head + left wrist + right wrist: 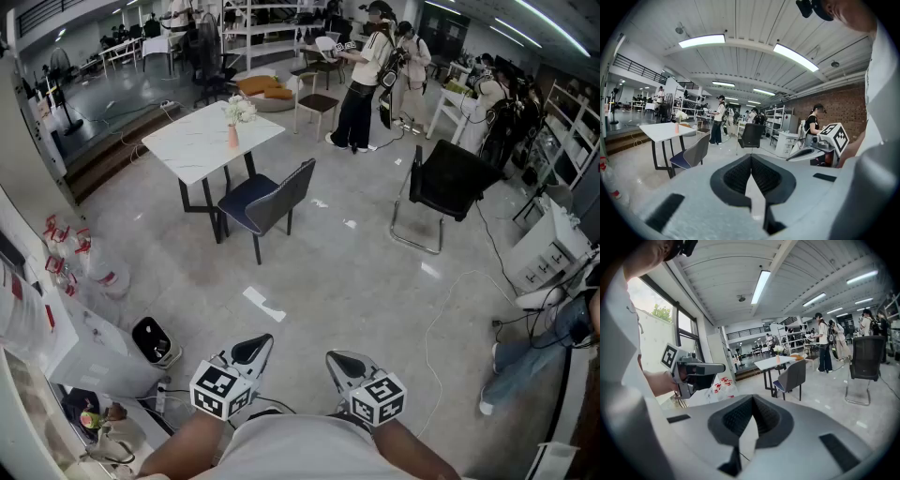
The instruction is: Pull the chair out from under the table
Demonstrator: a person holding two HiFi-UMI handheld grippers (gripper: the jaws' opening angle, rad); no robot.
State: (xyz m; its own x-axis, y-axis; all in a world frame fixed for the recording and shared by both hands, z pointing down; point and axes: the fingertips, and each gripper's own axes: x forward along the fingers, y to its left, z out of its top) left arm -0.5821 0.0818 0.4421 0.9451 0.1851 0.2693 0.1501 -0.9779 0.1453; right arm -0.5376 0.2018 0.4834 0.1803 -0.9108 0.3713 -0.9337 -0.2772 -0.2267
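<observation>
Holding nothing, left tool (253, 349) and right tool (344, 362) are both closed

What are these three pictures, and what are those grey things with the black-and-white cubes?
No robot: a person holds a hand tool, a gripper, in each hand. The head view comes from a camera on the person's head, looking down at the left gripper and right gripper, each bearing a marker cube. The other two views come from cameras riding on each gripper, looking along its fingers. Both pairs of fingers are shut and hold nothing. Further off stands a white table with a vase of flowers on it and a dark chair beside it, untouched.
</observation>
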